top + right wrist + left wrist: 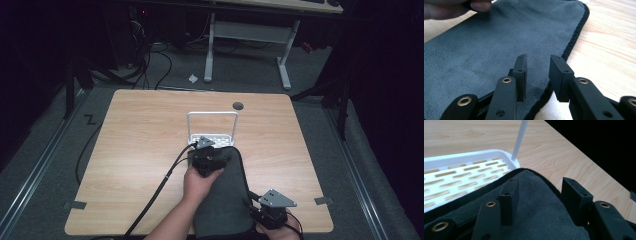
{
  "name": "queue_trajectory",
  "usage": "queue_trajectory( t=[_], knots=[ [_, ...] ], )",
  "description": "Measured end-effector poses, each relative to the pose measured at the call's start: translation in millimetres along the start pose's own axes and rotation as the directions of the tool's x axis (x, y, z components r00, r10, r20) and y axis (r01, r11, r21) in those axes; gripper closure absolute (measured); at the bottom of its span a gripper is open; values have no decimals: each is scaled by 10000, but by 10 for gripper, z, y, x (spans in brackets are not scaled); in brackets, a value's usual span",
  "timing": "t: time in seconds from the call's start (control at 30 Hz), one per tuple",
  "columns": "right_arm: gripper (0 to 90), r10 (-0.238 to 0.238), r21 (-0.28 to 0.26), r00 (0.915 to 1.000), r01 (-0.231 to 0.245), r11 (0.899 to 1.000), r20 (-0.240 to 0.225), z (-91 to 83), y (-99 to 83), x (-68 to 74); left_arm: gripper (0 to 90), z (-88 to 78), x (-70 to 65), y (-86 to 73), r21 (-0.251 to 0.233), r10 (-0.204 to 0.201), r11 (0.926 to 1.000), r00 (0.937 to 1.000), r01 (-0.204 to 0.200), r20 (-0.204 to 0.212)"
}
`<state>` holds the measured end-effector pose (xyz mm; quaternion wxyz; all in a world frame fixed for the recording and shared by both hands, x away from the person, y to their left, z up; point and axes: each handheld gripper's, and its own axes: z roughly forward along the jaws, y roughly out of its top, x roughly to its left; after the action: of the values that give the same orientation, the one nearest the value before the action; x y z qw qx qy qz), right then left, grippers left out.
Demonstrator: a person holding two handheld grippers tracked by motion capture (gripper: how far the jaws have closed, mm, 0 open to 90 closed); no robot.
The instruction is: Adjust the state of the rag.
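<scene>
In the high view, one wooden counter [140, 150] with rounded corners carries one grey cloth [225, 200], one white rack [212, 131] and two grippers. The cloth is a long soft strip with a dark bound edge; it runs from the counter's near edge, right of the middle, up to the rack near the counter's centre, its far end lying on the rack's base. The rack has a slotted flat base and a thin upright hoop handle. The left gripper [214, 148] sits on the cloth's far end, held by a hand [199, 184], with a black cable [157, 195] trailing to the near left edge. The right gripper [253, 200], topped by a grey three-cornered plate, lies at the cloth's near right side, close to the near edge. A small dark round hole [238, 106] marks the counter towards its far edge.

In the left gripper view, the jaws stand wide apart above the plush cloth [541, 207], with nothing pressed between them. The cloth's rounded corner overlaps the rack's [464, 175] slotted plastic base, beside one white upright rod.

In the right gripper view, the jaws are partly open, the cloth's corded edge [574, 35] passing below the gap; the pads do not press it. The cloth [499, 42] looks matte and fleecy, lying flat on the light wood grain.
</scene>
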<state>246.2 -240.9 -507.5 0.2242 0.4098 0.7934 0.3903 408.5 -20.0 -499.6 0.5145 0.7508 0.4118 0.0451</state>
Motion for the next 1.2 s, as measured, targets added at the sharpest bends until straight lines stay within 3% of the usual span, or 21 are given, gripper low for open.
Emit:
queue_trajectory(
  t=[0.53, 0.73, 0.87, 1.03, 1.13, 1.2],
  knots=[
    [683, 95, 78, 10000, -94, 9999, -19, 27, -9, -24, 543, -476, 223, -230, 140, 551, 9984, 9953, -541, -794],
    [682, 85, 85, 10000, -85, 9999, -16, 25, -16, -32, 548, -688, 170, -413, 599, 1373, 9894, 9865, -1323, -892],
    [682, 95, 107, 10000, -95, 9999, -27, 38, -9, -36, 552, -801, 169, -548, 611, 1036, 9930, 9937, -1010, -422],
    [682, 138, -39, 9999, -138, 9999, 76, 90, 64, -107, 553, -840, 108, -685, 942, 1317, 9872, 9908, -1283, -300],
    [685, 326, -63, 9994, -325, 9995, 140, 171, 144, -190, 552, -831, 101, -706, 1079, 1163, 9873, 9932, -1165, 76],
    [696, 328, -58, 9993, -327, 9994, 154, 237, 191, -243, 552, -829, 101, -700, 1053, 1224, 9869, 9925, -1222, 44]
  ],
)
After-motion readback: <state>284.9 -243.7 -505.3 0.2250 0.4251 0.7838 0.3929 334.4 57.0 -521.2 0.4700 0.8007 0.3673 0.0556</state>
